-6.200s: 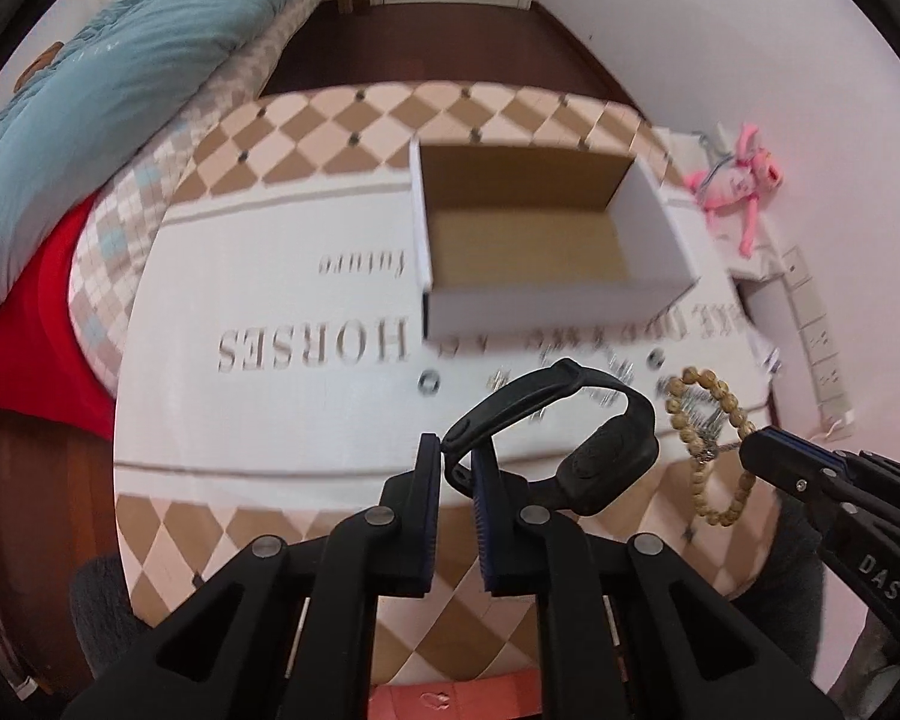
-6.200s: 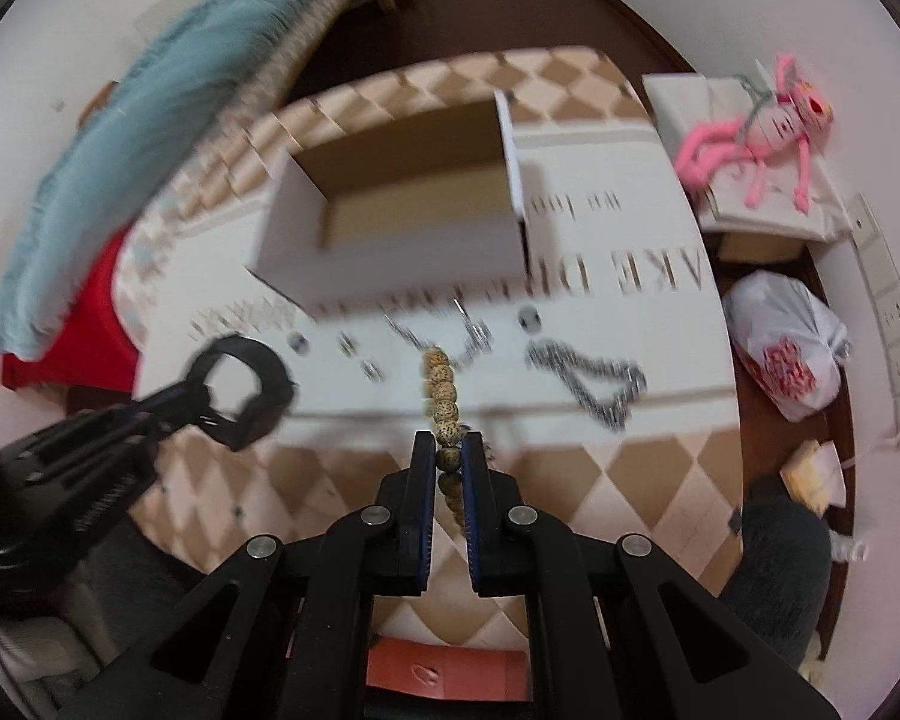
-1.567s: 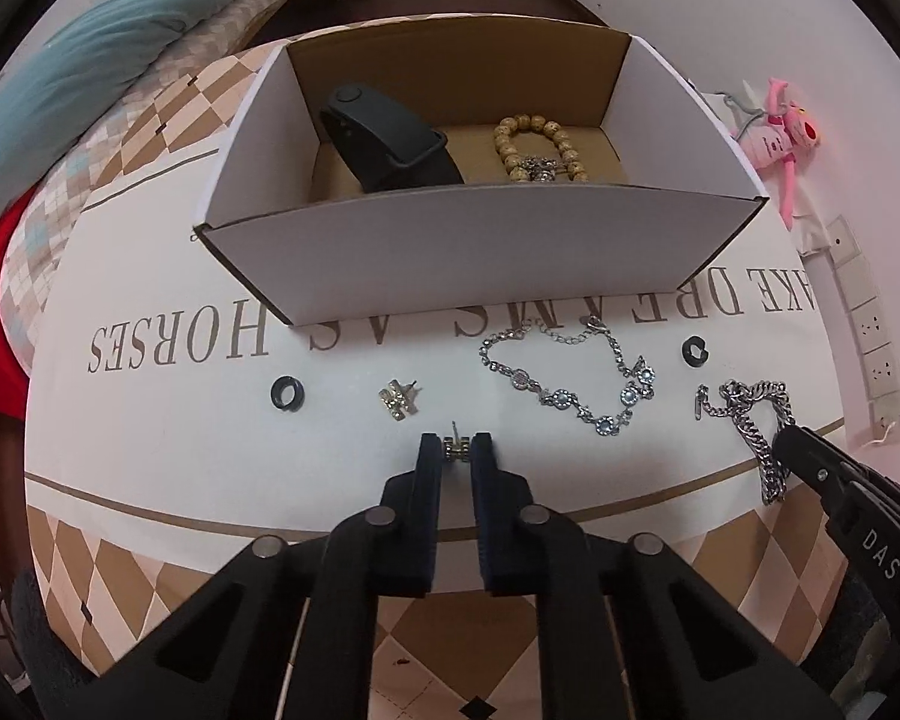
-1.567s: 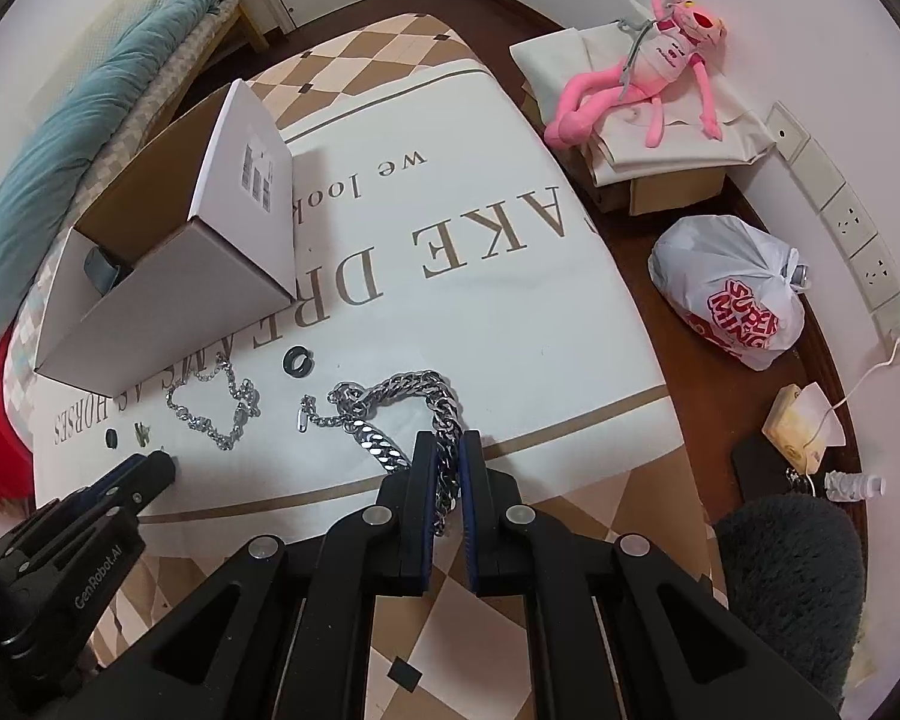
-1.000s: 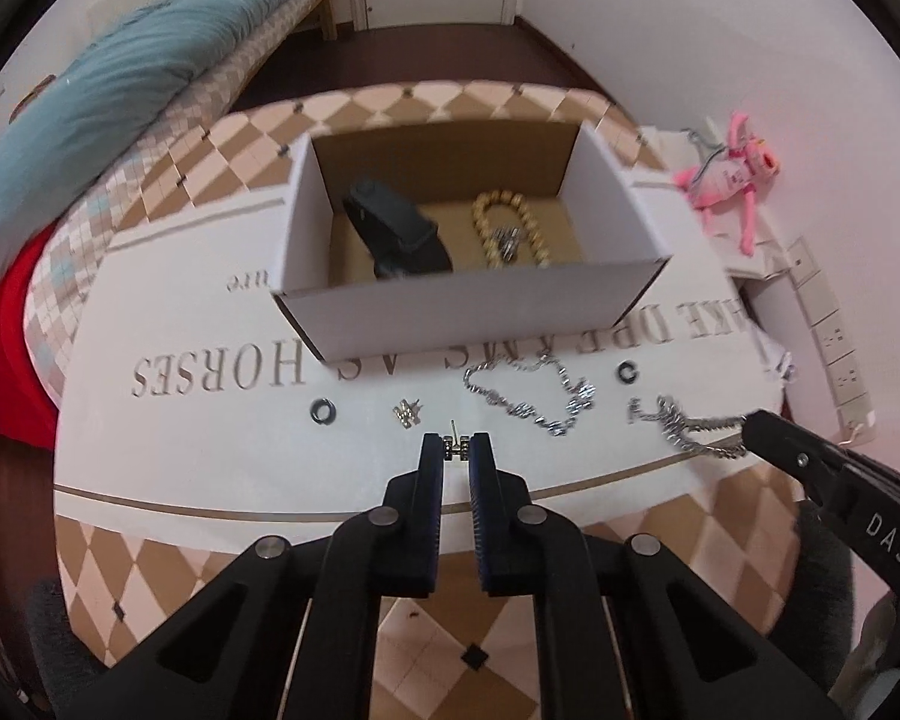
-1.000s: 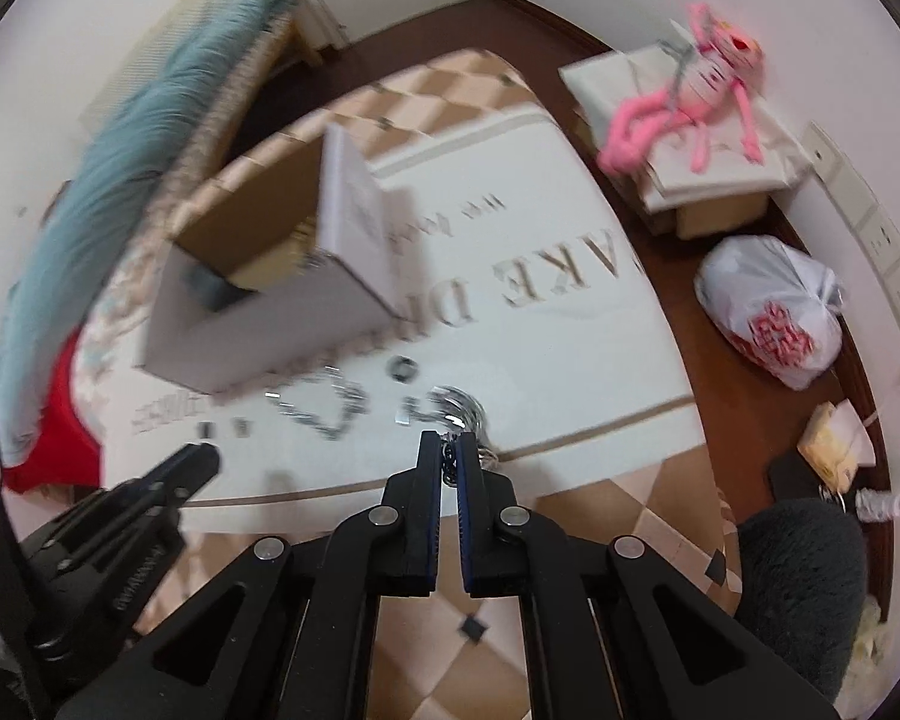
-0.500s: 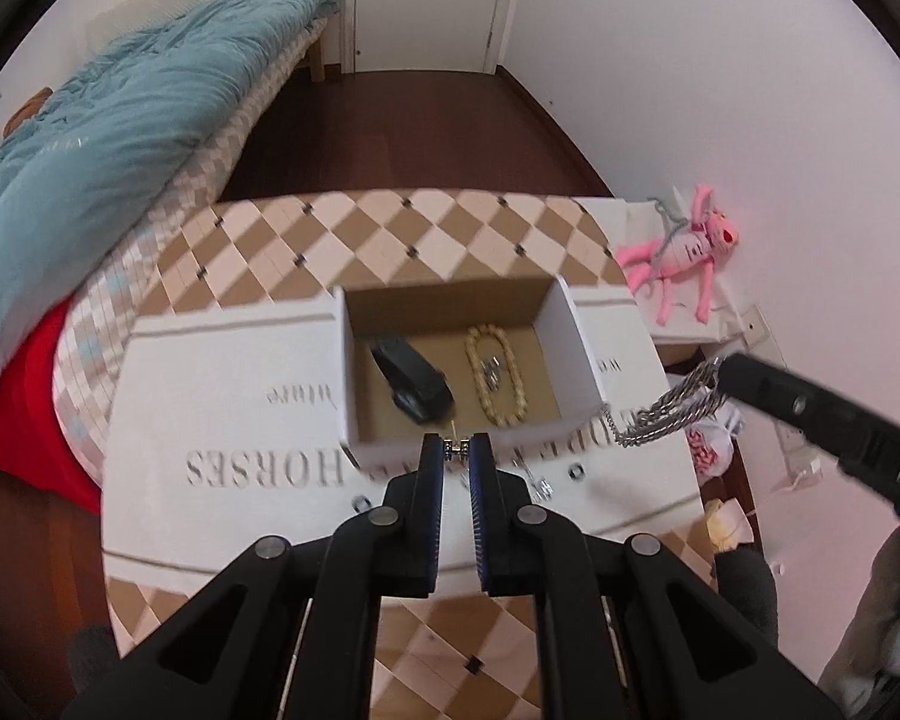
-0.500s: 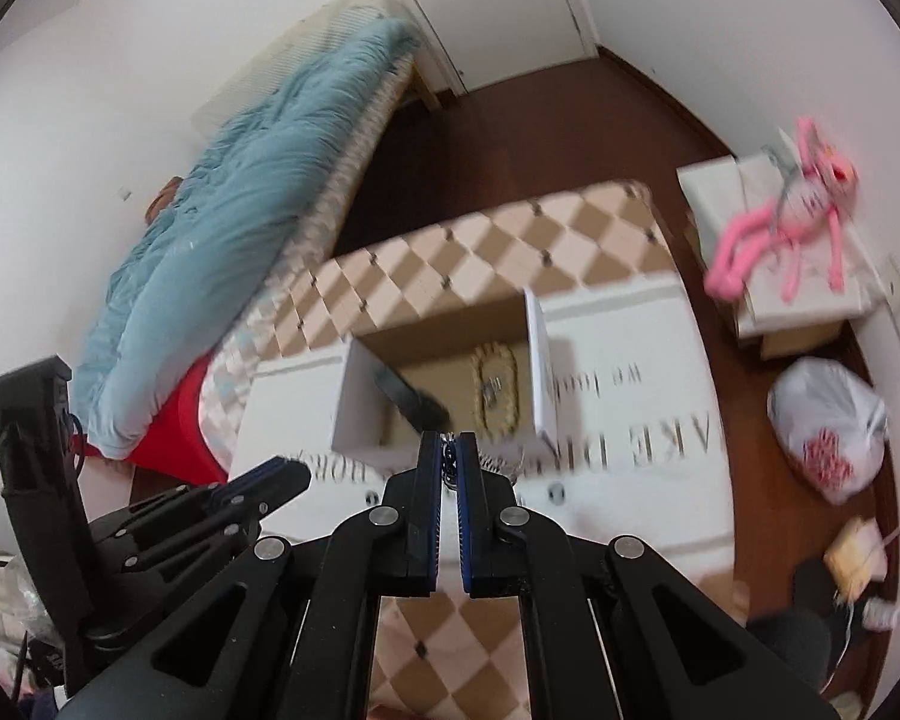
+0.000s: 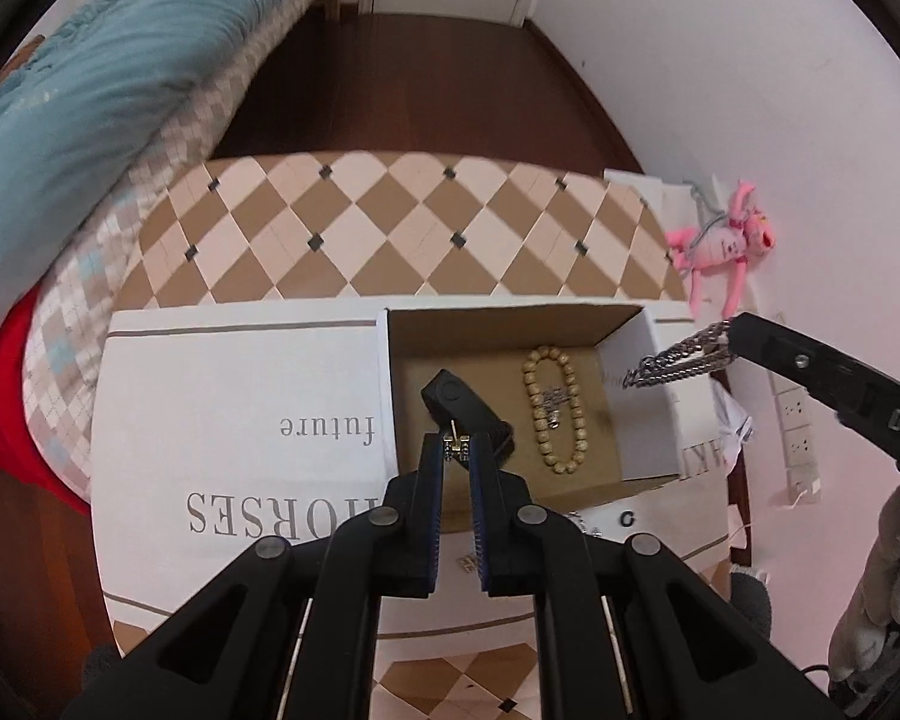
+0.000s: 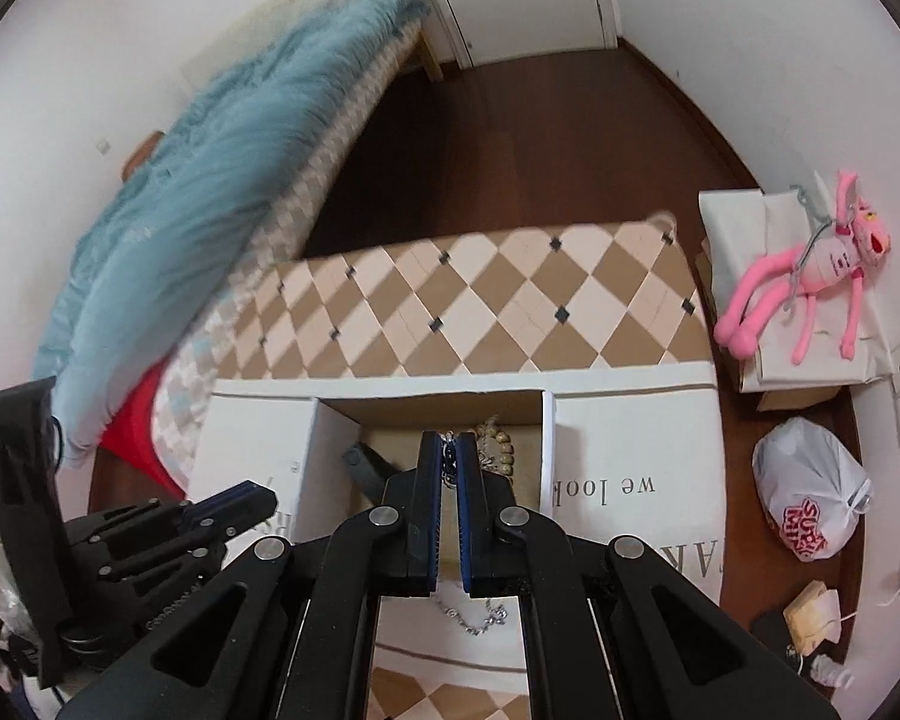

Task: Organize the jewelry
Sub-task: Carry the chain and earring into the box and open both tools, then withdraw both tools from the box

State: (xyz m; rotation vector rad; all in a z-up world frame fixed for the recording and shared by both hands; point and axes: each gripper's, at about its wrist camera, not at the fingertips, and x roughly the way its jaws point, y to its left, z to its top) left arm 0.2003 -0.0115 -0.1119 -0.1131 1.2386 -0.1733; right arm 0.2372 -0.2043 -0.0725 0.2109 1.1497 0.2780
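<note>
I hold both claws high over the cardboard box (image 9: 642, 414) so each piece can drop straight in: my left gripper (image 9: 456, 450) is clamped on a small gold earring (image 9: 455, 443), my right gripper (image 10: 448, 461) on the silver chain (image 9: 672, 360), beside the bead bracelet (image 9: 555, 420) and black band (image 9: 459, 402) inside. A second ago both pieces were barely off the cloth; now they hang above the box.

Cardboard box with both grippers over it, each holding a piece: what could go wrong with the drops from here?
The left gripper pinches a tiny gold earring by its tips alone; it could slip early or bounce when released.

The silver chain in the right gripper dangles across the cardboard box's right wall, so part may drape outside.

Dropped on the bead bracelet, the chain might tangle with it.
</note>
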